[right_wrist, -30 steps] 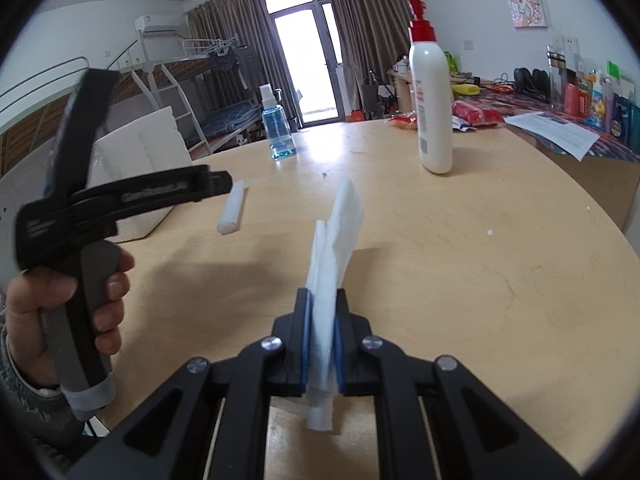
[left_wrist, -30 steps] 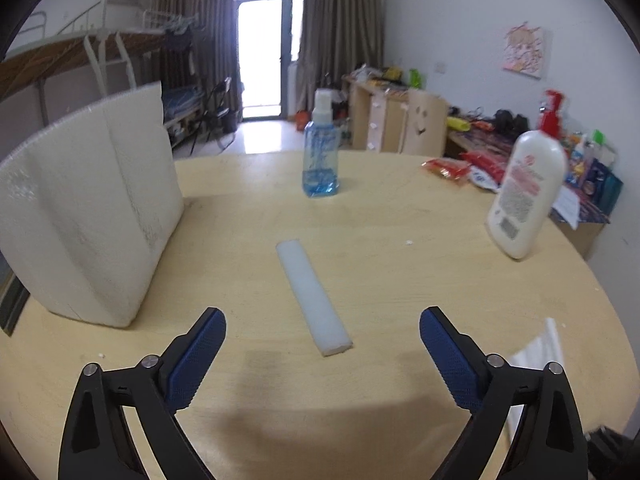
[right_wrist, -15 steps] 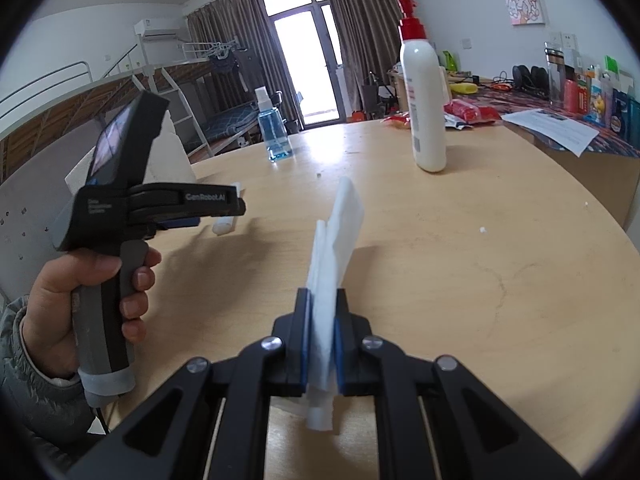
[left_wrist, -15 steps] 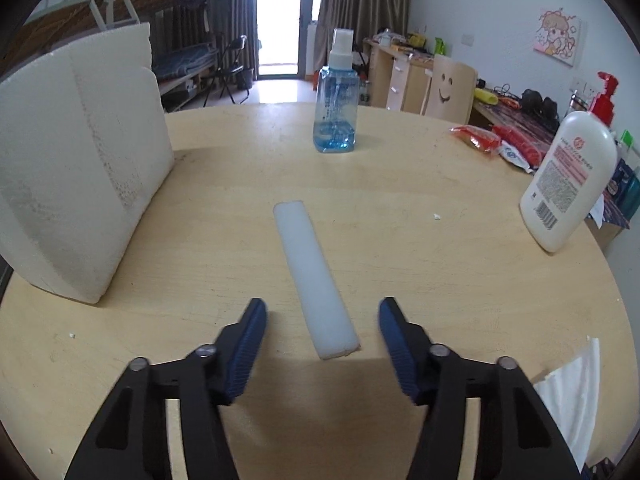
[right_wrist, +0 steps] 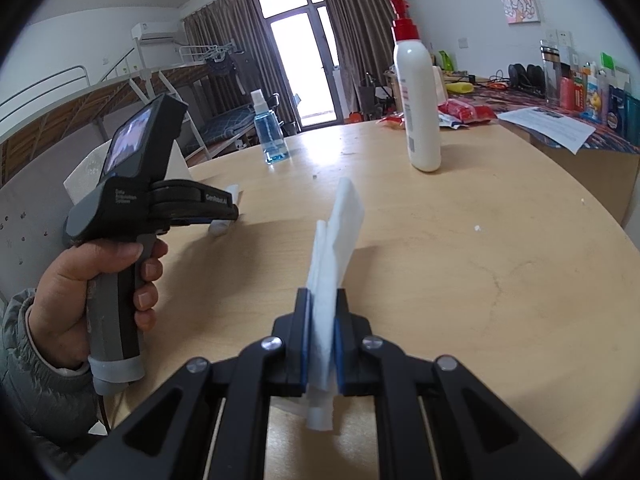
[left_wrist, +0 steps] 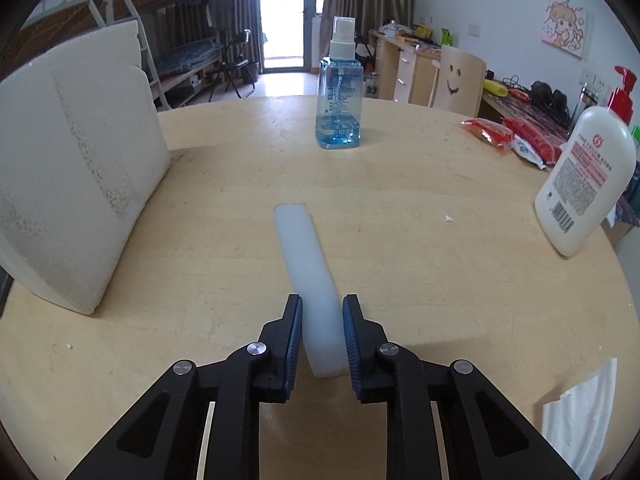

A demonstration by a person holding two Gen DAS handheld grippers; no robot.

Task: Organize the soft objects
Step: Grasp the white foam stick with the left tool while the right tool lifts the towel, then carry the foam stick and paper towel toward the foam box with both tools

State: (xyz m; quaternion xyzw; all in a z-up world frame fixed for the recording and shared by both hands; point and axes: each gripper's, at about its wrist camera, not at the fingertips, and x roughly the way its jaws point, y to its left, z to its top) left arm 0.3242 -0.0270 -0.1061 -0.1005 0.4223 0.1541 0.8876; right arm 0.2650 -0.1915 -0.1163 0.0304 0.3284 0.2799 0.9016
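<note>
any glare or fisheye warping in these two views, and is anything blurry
Left wrist view: sharp, the balcony door blown out white, the round table bowed by the lens, dark vignette corners. Right wrist view: a bright sheen on the table beyond the tissue, soft shadows under it, edges curved, no real blur.

- One round wooden table [left_wrist: 440, 280].
- Two tongs: the left tongs [left_wrist: 322, 322] and the right tongs [right_wrist: 322, 312].
- One hand [right_wrist: 76, 292] in view, holding the left tongs' handle.
- One long white foam strip [left_wrist: 308, 264] lying on the table.
- One large white foam block [left_wrist: 72, 184] standing at the table's left edge.
- One folded white tissue [right_wrist: 336, 248].
- Two bottles: one blue spray bottle [left_wrist: 339, 96] and one white pump bottle [left_wrist: 588, 176] with a red top.
- One picture [left_wrist: 565, 29] on the wall.
- One wooden chair back [left_wrist: 458, 76] with a smiling face, behind the table.
</note>
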